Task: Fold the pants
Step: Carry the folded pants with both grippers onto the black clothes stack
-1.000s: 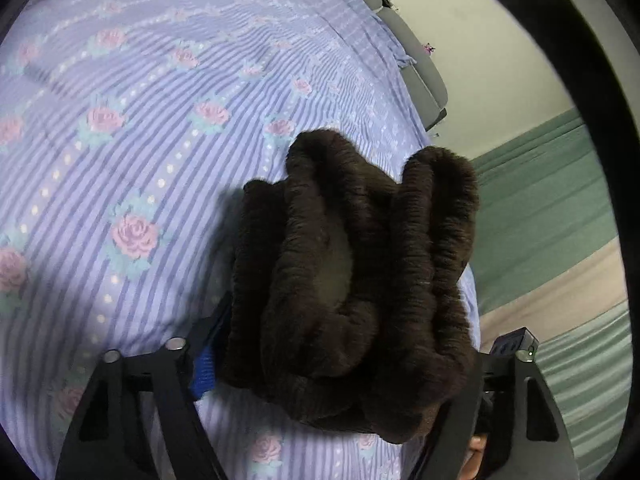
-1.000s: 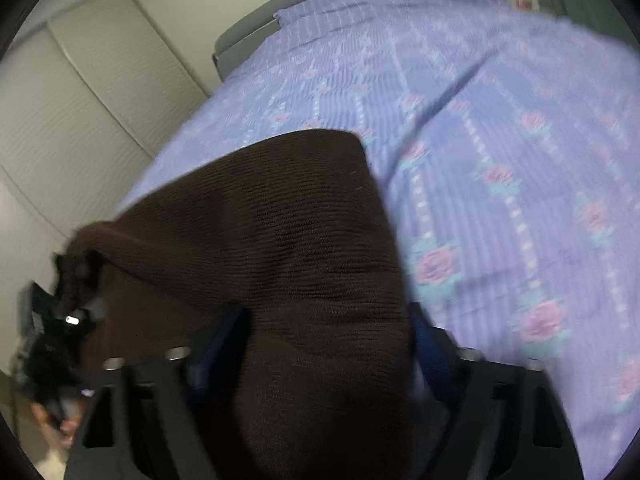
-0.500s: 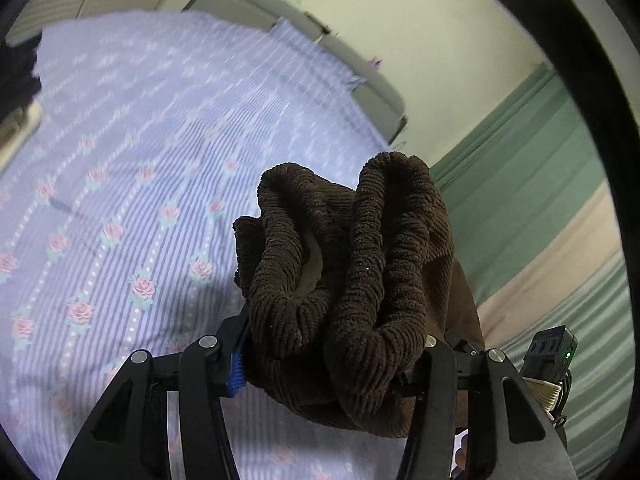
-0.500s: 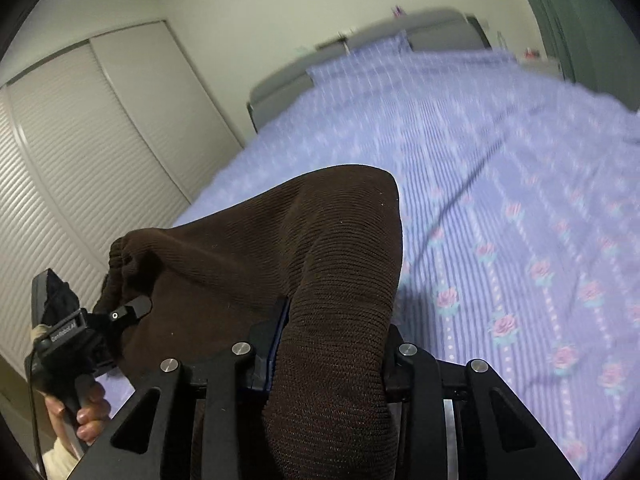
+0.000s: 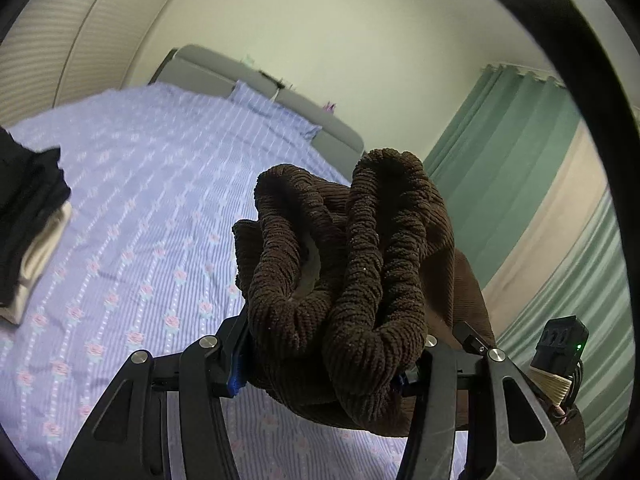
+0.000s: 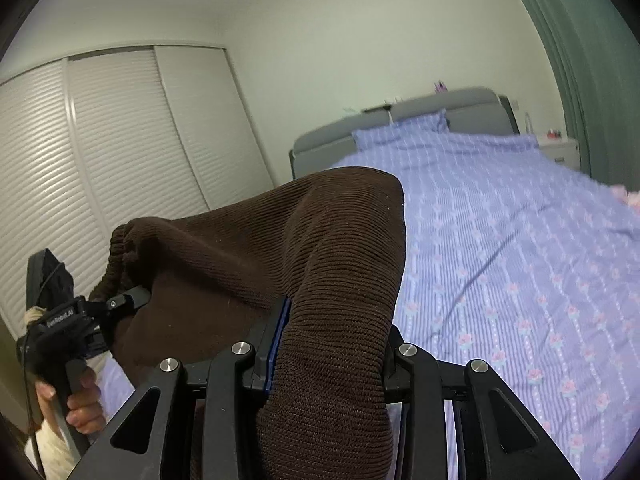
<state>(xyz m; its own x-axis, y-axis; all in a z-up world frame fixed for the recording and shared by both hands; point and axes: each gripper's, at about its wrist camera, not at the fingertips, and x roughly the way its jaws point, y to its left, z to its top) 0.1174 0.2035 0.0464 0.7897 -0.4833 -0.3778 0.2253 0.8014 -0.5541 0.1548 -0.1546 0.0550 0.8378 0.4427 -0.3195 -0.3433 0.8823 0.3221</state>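
Observation:
The dark brown corduroy pants (image 5: 340, 280) are held up in the air between both grippers, above the bed. My left gripper (image 5: 328, 364) is shut on the bunched elastic waistband. My right gripper (image 6: 332, 356) is shut on a fold of the brown pants (image 6: 312, 264), which drape over its fingers. In the right wrist view the left gripper (image 6: 112, 308) shows at the left, clamped on the gathered waistband, with the person's hand below it. The fingertips of both grippers are hidden by the cloth.
The bed with a lilac rose-striped cover (image 5: 132, 216) (image 6: 520, 240) lies below and ahead, with a grey headboard (image 6: 400, 120). A stack of folded black and cream clothes (image 5: 28, 232) sits at the bed's left. Green curtains (image 5: 520, 168) hang right; louvred closet doors (image 6: 100, 152) stand left.
Both grippers have lifted the pants up off the bed and tilted upward. The walls, curtain and closet have come into view and the bed looks farther away.

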